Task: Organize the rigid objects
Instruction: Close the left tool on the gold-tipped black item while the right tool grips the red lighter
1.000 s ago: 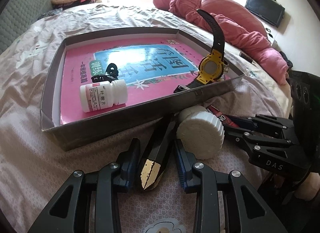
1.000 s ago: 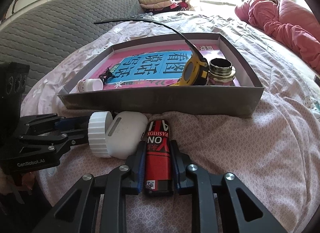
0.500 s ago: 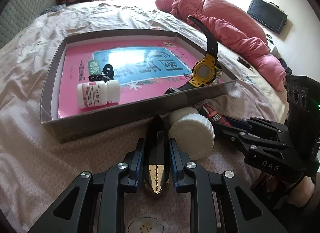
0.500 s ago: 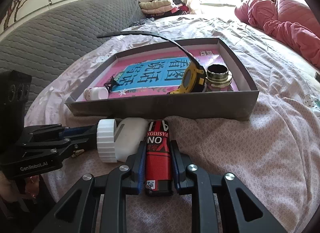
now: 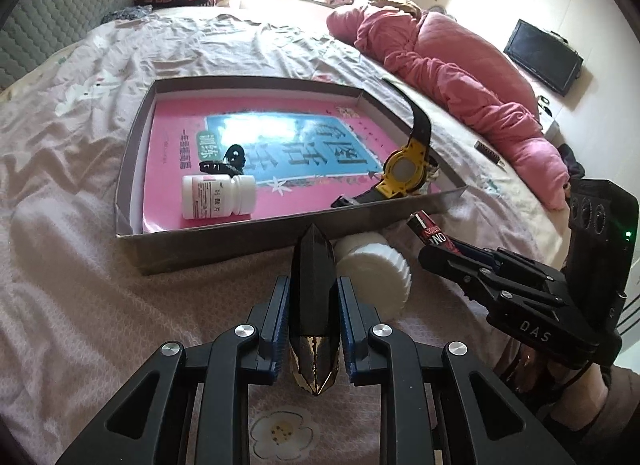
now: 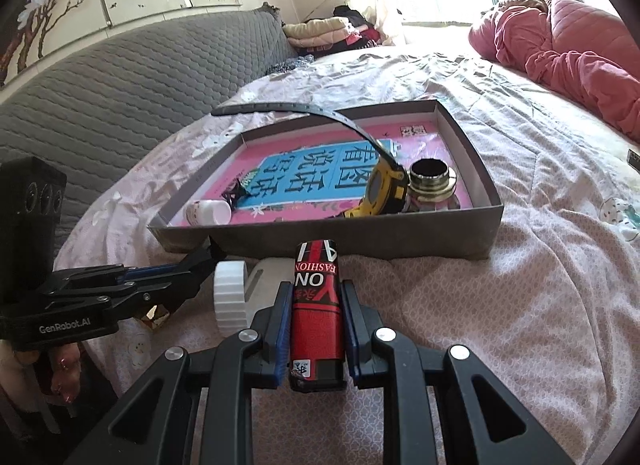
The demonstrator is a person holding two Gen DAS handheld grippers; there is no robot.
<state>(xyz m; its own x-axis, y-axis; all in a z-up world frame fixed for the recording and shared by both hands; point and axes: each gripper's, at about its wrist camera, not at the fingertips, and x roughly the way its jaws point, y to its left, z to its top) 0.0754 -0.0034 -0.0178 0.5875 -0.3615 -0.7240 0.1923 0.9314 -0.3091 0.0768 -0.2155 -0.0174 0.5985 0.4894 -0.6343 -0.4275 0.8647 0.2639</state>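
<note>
Bedspread [image 5: 80, 305] open before box wall [image 5: 224, 241]; left tool [image 5: 312, 305] pinching black case [image 5: 312, 289], right tool [image 6: 316, 305] pinching red lighter [image 6: 316, 305].

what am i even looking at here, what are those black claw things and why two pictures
There is no robot: a person holds a hand tool with two fingers in each hand, each with a camera looking along them. So each picture is one tool's own view.

The left gripper has just closed on a black and gold pointed case. The right gripper is shut on a red lighter.

All this is on a bed. A grey box there holds a pink book, a pill bottle, a yellow watch and a small black clip. A white jar lies outside it.
</note>
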